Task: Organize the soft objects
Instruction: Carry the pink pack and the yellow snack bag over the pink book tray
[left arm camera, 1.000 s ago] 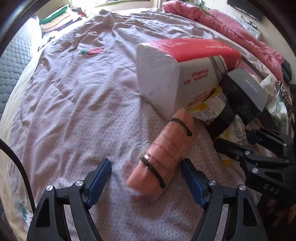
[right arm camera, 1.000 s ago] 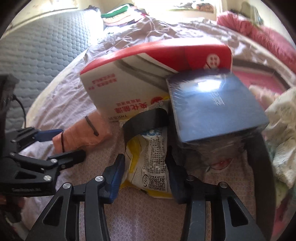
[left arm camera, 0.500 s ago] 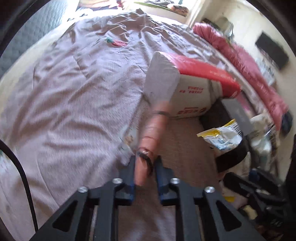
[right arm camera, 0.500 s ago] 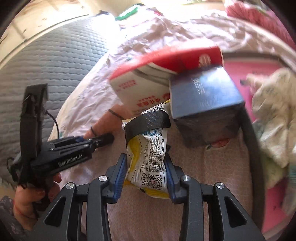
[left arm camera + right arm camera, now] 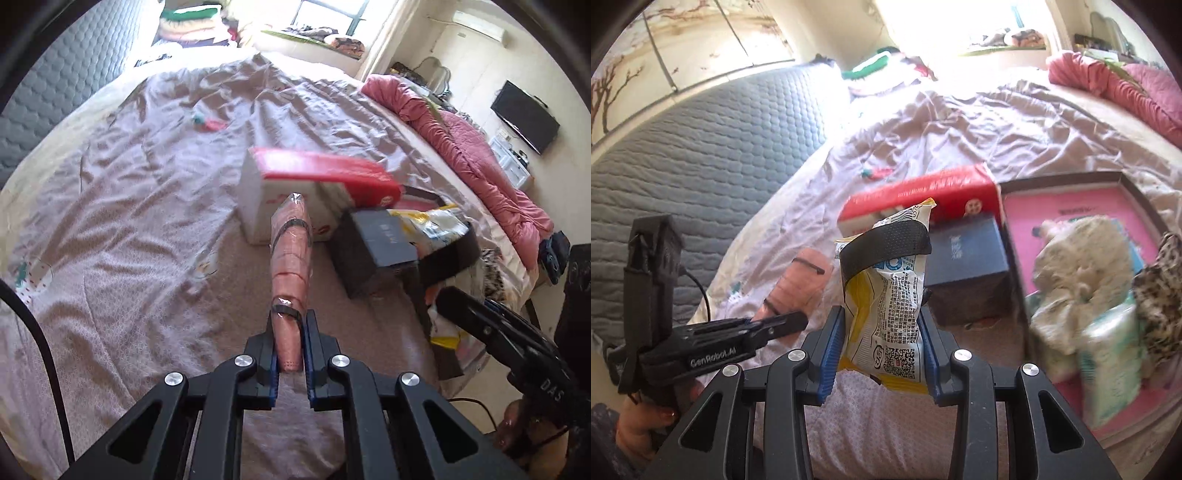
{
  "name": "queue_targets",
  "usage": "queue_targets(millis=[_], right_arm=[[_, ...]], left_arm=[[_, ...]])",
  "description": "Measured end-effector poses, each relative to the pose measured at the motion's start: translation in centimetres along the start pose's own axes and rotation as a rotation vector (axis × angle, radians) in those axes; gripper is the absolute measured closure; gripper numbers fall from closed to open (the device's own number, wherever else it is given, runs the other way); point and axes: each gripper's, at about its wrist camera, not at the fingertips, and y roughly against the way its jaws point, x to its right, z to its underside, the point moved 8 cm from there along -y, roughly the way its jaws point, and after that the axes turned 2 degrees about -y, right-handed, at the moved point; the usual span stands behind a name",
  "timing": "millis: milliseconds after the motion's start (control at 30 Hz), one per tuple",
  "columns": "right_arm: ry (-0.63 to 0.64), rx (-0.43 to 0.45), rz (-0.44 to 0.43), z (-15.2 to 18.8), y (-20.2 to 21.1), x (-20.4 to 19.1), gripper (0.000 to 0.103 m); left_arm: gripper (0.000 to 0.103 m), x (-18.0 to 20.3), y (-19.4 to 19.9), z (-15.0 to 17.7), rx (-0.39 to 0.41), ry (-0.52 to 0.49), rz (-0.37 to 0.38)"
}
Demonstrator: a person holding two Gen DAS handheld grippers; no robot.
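Note:
My left gripper (image 5: 291, 325) is shut on a pink rolled cloth (image 5: 290, 254) bound by two black bands; the roll sticks out ahead of the fingers, lifted off the bed. The same roll (image 5: 803, 280) shows in the right wrist view beyond the left gripper (image 5: 783, 319). My right gripper (image 5: 882, 321) is shut on a yellow and white plastic packet (image 5: 886, 306) wrapped with a black strap, held above the sheet. That packet (image 5: 430, 225) also appears at the right of the left wrist view.
A red and white tissue pack (image 5: 317, 184) and a dark blue box (image 5: 384, 243) lie on the mauve bedsheet (image 5: 147, 221). A black-rimmed pink tray (image 5: 1082, 206) holds pale cloths and a tissue pack. A pink quilt (image 5: 480, 162) lies along the right side; a grey headboard (image 5: 701, 147) stands at the left.
My left gripper closed on the pink roll and lifted it off the bed. My right gripper rose with the yellow packet, away from the blue box. Both views pulled back.

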Motion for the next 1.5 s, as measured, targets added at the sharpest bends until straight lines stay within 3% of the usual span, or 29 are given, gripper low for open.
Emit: queue_targets(millis=[267, 800, 1133, 1500], right_arm=[[-0.031, 0.1, 0.01, -2.3, 5.2, 2.6, 0.063], [-0.111, 0.216, 0.165, -3.2, 13.6, 12.8, 0.063], [-0.162, 0.2, 0.186, -2.3, 13.6, 15.6, 0.063], [-0.172, 0.176, 0.181, -1.6, 12.5, 17.0, 0.063]], left_arm=[[0.092, 7.5, 2.2, -1.3, 0.045, -0.11, 0.006], [0.092, 19.9, -1.6, -0.7, -0.021, -0.257, 0.088], [0.092, 22.7, -4.9, -1.5, -0.069, -0.281, 0.095], [0.092, 23.2, -7.5, -1.6, -0.106, -0.307, 0.072]])
